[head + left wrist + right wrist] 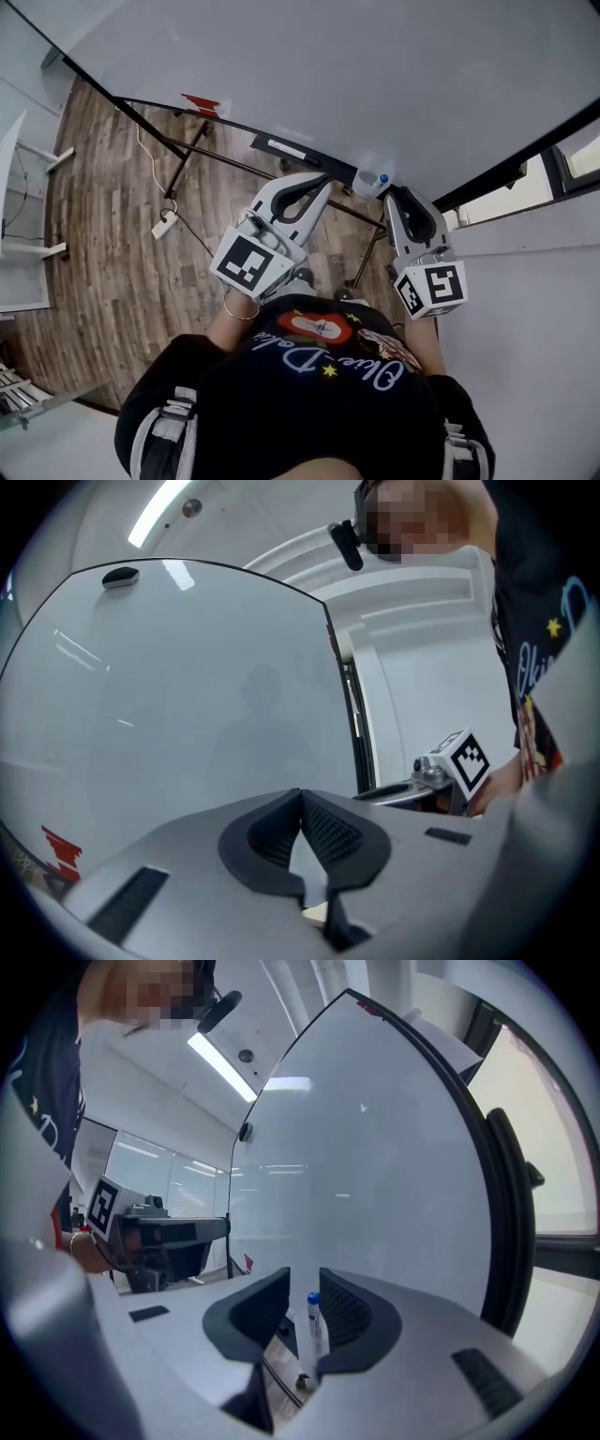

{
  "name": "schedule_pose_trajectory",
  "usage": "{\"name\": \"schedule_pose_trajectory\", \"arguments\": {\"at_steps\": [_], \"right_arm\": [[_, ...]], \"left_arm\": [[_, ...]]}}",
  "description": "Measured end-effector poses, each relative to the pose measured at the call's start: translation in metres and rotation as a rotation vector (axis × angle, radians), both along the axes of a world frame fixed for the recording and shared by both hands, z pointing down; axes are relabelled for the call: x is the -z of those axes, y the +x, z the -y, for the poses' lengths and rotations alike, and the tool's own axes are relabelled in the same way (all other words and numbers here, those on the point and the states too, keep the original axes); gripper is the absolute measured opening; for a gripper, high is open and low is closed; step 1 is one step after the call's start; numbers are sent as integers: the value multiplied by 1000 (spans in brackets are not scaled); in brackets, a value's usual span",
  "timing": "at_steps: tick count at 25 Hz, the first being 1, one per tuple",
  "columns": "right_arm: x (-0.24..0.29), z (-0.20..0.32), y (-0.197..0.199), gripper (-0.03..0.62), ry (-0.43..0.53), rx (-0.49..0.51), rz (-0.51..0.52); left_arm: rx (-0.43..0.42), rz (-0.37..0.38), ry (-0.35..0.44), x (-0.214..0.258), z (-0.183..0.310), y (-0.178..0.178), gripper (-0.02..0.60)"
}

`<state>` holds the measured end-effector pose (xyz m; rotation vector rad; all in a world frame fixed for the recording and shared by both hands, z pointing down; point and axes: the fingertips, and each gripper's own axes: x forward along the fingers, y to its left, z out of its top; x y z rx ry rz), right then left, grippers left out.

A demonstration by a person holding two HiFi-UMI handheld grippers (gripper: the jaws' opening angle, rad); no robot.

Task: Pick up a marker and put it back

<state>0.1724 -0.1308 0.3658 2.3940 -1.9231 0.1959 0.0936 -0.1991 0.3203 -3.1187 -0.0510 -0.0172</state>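
Right gripper (302, 1283): jaws apart, dark ribbed pads (343, 1312) not closed on anything; between them we see the white marker with blue cap (315, 1327), upright, cap uppermost; it stands close against the pad on the view's right, with a clear gap to the other pad; whether it touches, we cannot tell. From the head view the marker (380, 180) sits at the dark lower edge of the large white whiteboard (328, 66), just ahead of the right gripper (392, 194).

Left gripper (301, 799): jaw tips pressed together, nothing between them; it points at the whiteboard (187, 696), to the marker's left. Below both, brown wood-plank floor (112, 234).
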Motion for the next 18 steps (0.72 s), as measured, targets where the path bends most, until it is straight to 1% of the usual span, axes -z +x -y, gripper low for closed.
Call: {"name": "schedule_pose_trajectory", "arguments": {"at_steps": [9, 18], "right_arm": [[-31, 24, 14, 126, -94, -25, -6], [-52, 39, 21, 126, -157, -20, -15]], "left_arm": [[-14, -1, -7, -2, 20, 6, 3], [-2, 5, -20, -7, 28, 4, 3]]}}
